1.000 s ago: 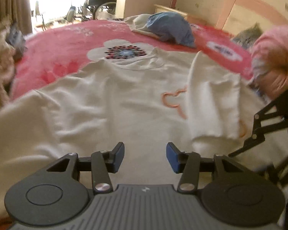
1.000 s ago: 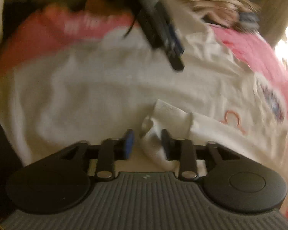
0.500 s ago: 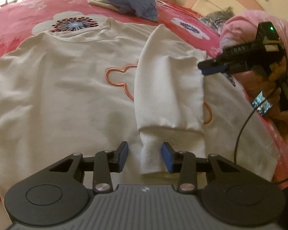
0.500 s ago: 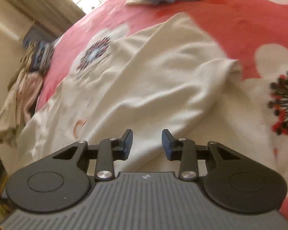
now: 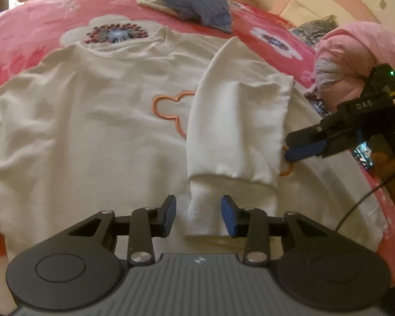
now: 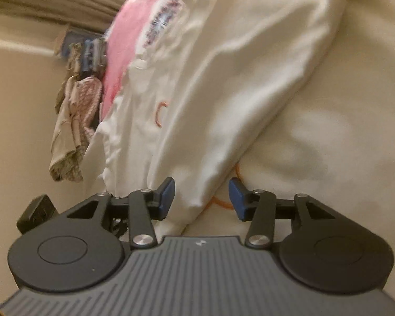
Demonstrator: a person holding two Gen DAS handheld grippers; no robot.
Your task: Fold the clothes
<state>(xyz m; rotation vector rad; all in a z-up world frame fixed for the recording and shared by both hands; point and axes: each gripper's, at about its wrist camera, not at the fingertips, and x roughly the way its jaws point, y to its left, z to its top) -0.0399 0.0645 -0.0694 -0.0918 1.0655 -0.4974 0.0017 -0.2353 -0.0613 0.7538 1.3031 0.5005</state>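
The left tool hangs with its blue pads apart, the ribbed cuff of the folded sleeve lying just ahead of and between them, unclamped. A second ago nothing lay there but flat fabric; the sleeve has since been carried across the chest and released, so it now rests lengthwise over the cream sweatshirt, covering part of the orange outline motif. To the right of this tool, the right tool has dropped down and reaches in low, its blue tip just beside the sleeve's outer edge. In its own view the right tool is also spread, empty, with the sleeve's fold edge running between the pads. Beyond the garment lies the red floral bed cover, and a blue garment heaped far ahead. By my reading, the first sleeve fold is done — the other sleeve, off to the left, likely comes next.
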